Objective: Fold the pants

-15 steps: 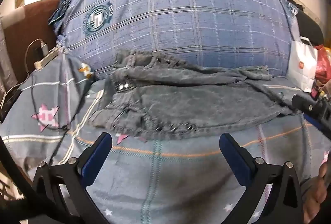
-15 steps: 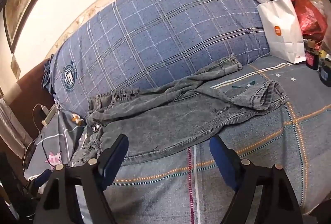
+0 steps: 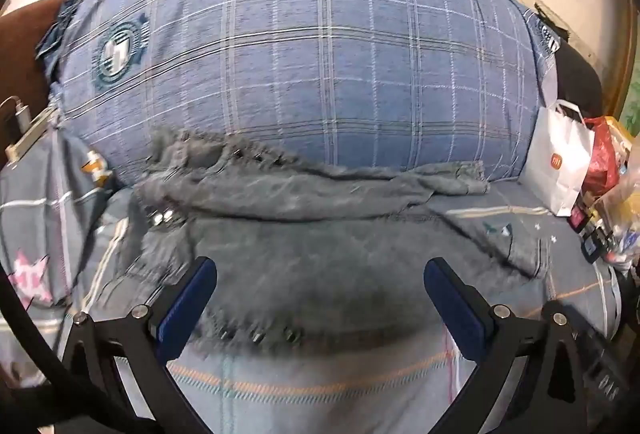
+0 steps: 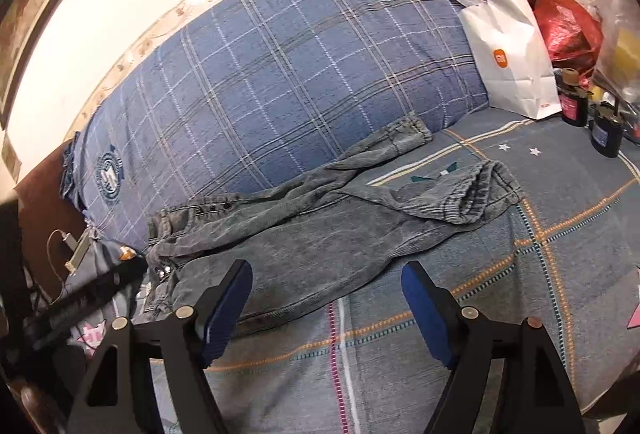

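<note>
Grey washed jeans lie spread across the bed, waistband at the left, legs running right. In the right wrist view the jeans have one leg cuff against the pillow and the other cuff bunched at the right. My left gripper is open and empty, low over the near hem of the jeans by the waist end. My right gripper is open and empty, just above the near edge of the lower leg. Part of the left gripper's arm shows at the left edge of the right wrist view.
A large blue plaid pillow fills the back of the bed. A white paper bag, a red plastic bag and dark bottles stand at the right. A power bank with cable lies at the left. The plaid bedsheet extends right.
Both grippers have moved forward toward the jeans; the left one moved more, and its view is blurred. Both stay open. The jeans have not moved.
</note>
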